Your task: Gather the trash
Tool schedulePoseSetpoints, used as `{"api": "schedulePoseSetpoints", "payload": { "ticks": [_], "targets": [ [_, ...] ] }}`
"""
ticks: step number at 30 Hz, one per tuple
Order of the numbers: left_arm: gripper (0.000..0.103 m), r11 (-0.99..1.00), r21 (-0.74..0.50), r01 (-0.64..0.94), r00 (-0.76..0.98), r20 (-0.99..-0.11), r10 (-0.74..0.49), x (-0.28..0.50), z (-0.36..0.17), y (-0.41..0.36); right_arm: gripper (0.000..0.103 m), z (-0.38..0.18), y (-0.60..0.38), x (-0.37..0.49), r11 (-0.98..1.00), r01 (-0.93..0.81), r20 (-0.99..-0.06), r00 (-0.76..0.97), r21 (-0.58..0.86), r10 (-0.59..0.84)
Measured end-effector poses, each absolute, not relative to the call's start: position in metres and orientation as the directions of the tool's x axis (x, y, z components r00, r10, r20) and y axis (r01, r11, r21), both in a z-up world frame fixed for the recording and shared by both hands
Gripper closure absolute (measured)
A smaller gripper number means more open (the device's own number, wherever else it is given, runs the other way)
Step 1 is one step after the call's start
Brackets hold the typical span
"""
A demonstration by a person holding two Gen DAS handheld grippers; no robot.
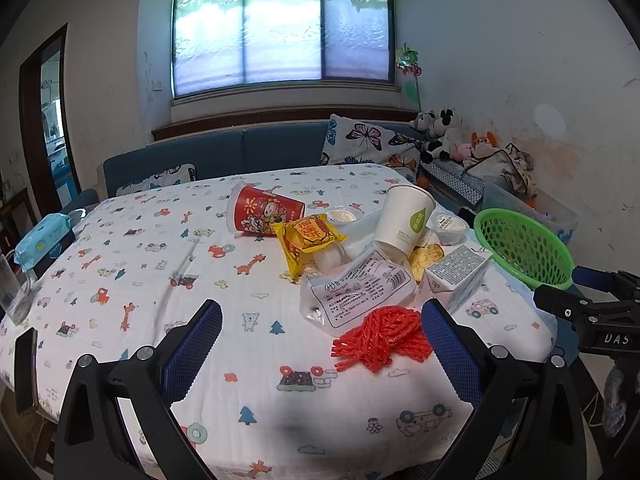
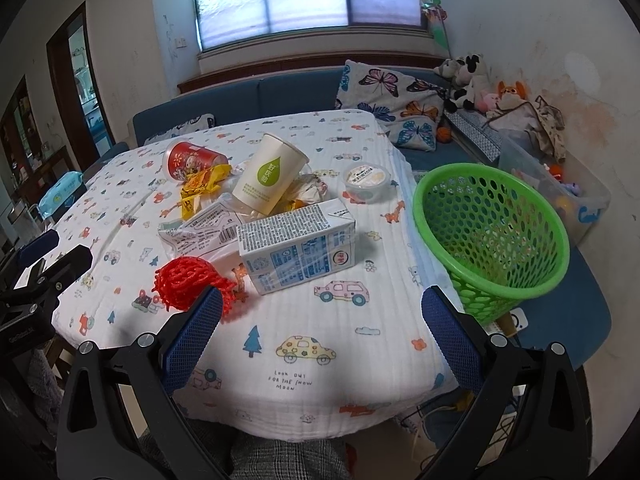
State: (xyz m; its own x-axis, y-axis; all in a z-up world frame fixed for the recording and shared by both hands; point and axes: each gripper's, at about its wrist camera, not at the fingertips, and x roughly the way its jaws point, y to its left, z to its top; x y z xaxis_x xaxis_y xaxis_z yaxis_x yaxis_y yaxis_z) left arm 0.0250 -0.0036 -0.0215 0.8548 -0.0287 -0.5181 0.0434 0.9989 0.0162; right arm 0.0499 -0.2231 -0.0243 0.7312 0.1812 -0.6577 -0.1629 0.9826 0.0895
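Trash lies in a pile on the table: a red foam net (image 1: 382, 338) (image 2: 188, 282), a clear printed bag (image 1: 360, 288) (image 2: 200, 232), a milk carton (image 2: 296, 246) (image 1: 458, 270), a white paper cup (image 1: 406, 216) (image 2: 272, 176), a yellow wrapper (image 1: 310, 236) (image 2: 202, 188), a red cup on its side (image 1: 264, 210) (image 2: 190, 160) and a lidded pudding cup (image 2: 366, 180). A green basket (image 2: 490, 232) (image 1: 522, 246) stands at the table's right edge. My left gripper (image 1: 320, 340) is open and empty, near the net. My right gripper (image 2: 320, 328) is open and empty, in front of the carton.
A patterned cloth covers the table (image 2: 320, 360). A wet-wipes pack (image 1: 44, 236) and a glass (image 1: 12, 292) sit at the left edge. A blue sofa (image 1: 240, 152) with butterfly pillows and plush toys stands behind. A clear storage box (image 2: 580, 196) is right of the basket.
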Motion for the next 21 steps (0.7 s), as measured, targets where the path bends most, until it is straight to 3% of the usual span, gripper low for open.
{"api": "schedulePoseSetpoints", "payload": {
  "ticks": [21],
  "targets": [
    [0.006,0.977,-0.026,0.210,0.758,-0.627,-0.180,0.063,-0.055,-0.013,0.004,-0.038,-0.225,0.078,0.982,-0.162,-0.696,0.694,0.095,0.182]
  ]
}}
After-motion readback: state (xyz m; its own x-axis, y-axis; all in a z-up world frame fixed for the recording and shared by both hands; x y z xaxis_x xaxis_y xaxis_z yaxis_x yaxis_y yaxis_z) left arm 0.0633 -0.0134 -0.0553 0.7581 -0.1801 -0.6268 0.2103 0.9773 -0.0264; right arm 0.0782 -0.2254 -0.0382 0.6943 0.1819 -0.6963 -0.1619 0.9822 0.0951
